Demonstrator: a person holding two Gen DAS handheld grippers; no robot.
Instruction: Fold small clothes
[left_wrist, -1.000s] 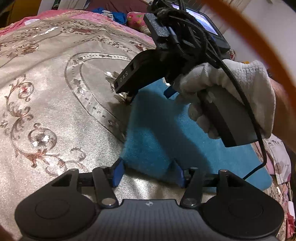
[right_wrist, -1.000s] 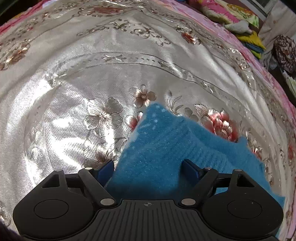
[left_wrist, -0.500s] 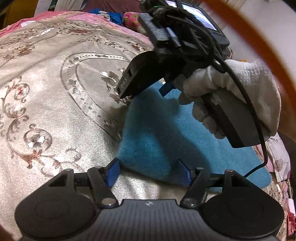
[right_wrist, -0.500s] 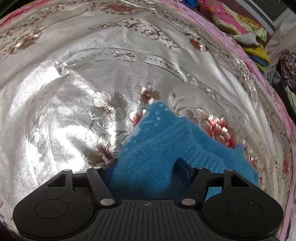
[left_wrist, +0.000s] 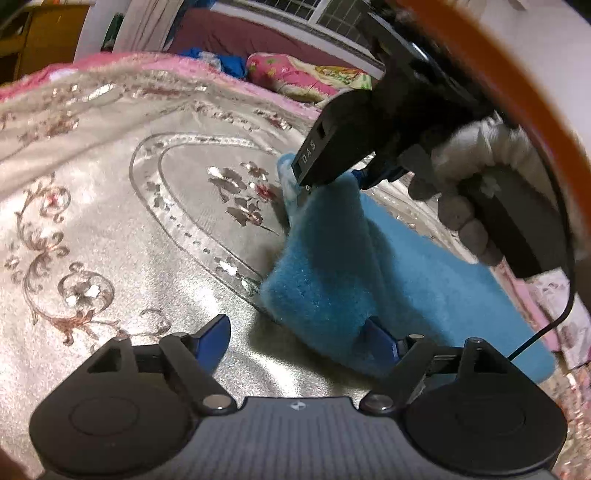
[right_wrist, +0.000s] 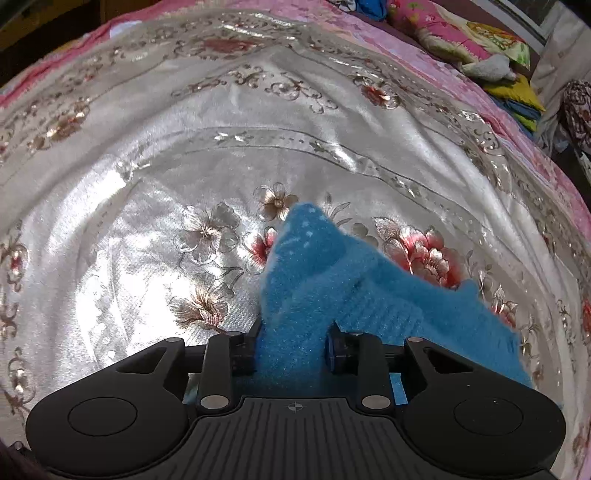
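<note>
A small fuzzy blue garment (left_wrist: 406, 280) lies on a silvery floral bedcover (left_wrist: 110, 229). My right gripper (right_wrist: 293, 347) is shut on one edge of it and lifts that edge off the cover; the garment (right_wrist: 332, 280) bunches between its blue pads. In the left wrist view the right gripper (left_wrist: 332, 177) hangs above the cloth with a raised blue fold under it. My left gripper (left_wrist: 299, 336) is open; its right finger (left_wrist: 380, 339) touches the garment's near edge, its left finger (left_wrist: 214, 332) is over bare cover.
Pink floral pillows (left_wrist: 295, 77) and a pile of coloured clothes (right_wrist: 509, 74) lie at the far edge of the bed. An orange cable or strap (left_wrist: 517, 74) curves across the upper right of the left wrist view.
My right gripper has closed on the garment's edge and lifted it, so the cloth now stands up in a fold. My left gripper stayed open and drew back a little.
</note>
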